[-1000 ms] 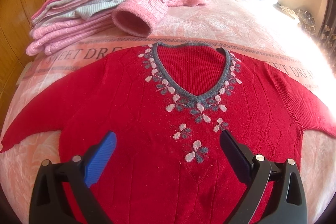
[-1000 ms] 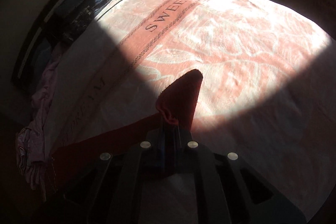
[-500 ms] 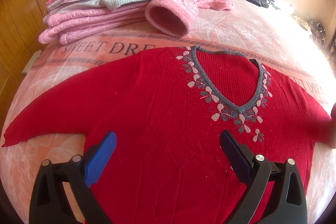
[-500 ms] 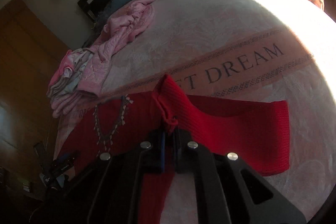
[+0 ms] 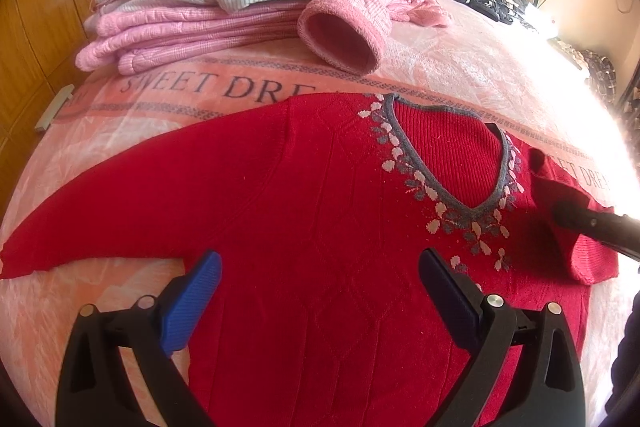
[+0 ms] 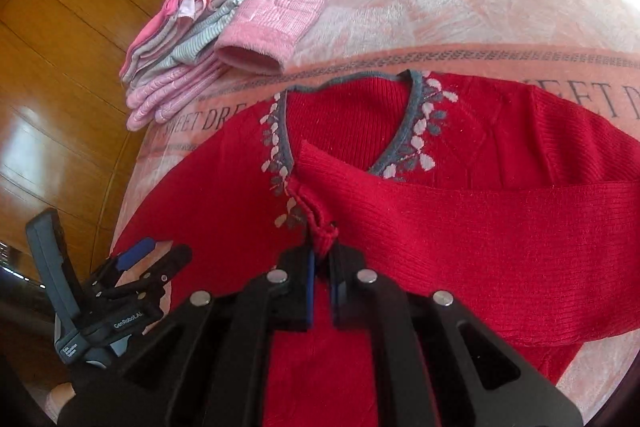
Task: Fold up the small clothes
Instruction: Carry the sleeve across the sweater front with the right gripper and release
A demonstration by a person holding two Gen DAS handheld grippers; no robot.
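The right gripper (image 6: 320, 259) is clenched on the cuff of the red sweater (image 6: 480, 239), its jaws nearly together with a bunched knot of knit between them; the sleeve (image 6: 500, 227) trails away to the right of the jaws, across the chest. The left gripper (image 5: 320, 291) hangs released (jaws spread wide) over the sweater's body, which lies flat on the pink blanket (image 5: 460, 67) directly ahead, touching nothing.
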